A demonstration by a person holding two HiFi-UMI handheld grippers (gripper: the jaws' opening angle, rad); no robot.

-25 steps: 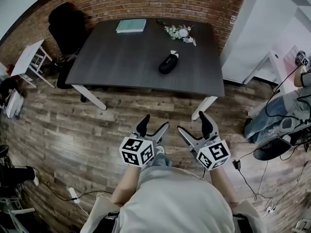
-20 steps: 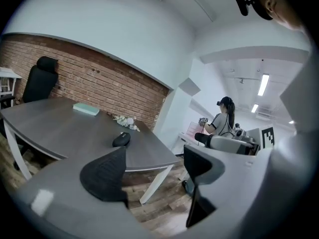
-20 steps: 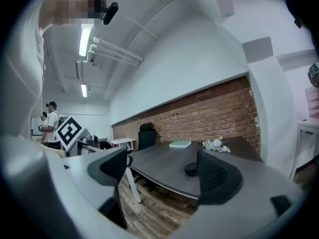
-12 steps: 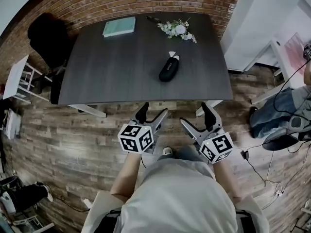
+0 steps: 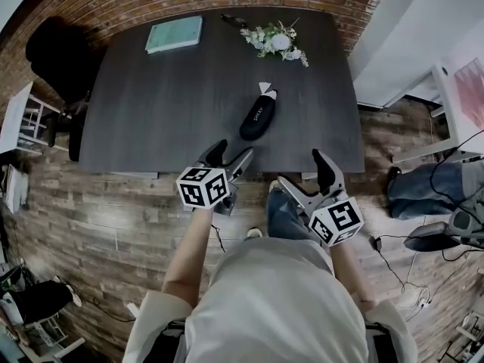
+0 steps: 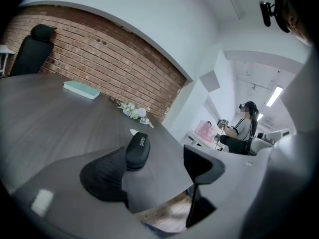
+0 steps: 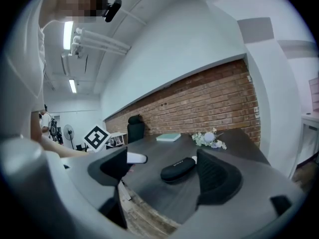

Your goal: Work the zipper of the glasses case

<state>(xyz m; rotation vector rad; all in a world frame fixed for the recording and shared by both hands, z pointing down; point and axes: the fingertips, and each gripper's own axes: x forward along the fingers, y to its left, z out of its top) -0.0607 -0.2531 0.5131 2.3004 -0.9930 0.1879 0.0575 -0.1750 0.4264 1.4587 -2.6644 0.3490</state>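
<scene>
The black zipped glasses case lies on the dark table, a small white tag at its far end. My left gripper hangs open over the table's front edge, just short of the case's near end, with nothing between its fingers. In the left gripper view the case shows ahead, between the open left gripper's jaws. My right gripper is open and empty, off the front edge and right of the case. The right gripper view shows the case ahead on the tabletop.
A teal book and a sprig of white flowers lie at the table's far side. A black chair stands at the far left corner. A seated person and cables are on the floor at the right.
I have walked up to the table. Both grippers moved forward; the left one now reaches over the front edge, close to the case. Both stay open.
</scene>
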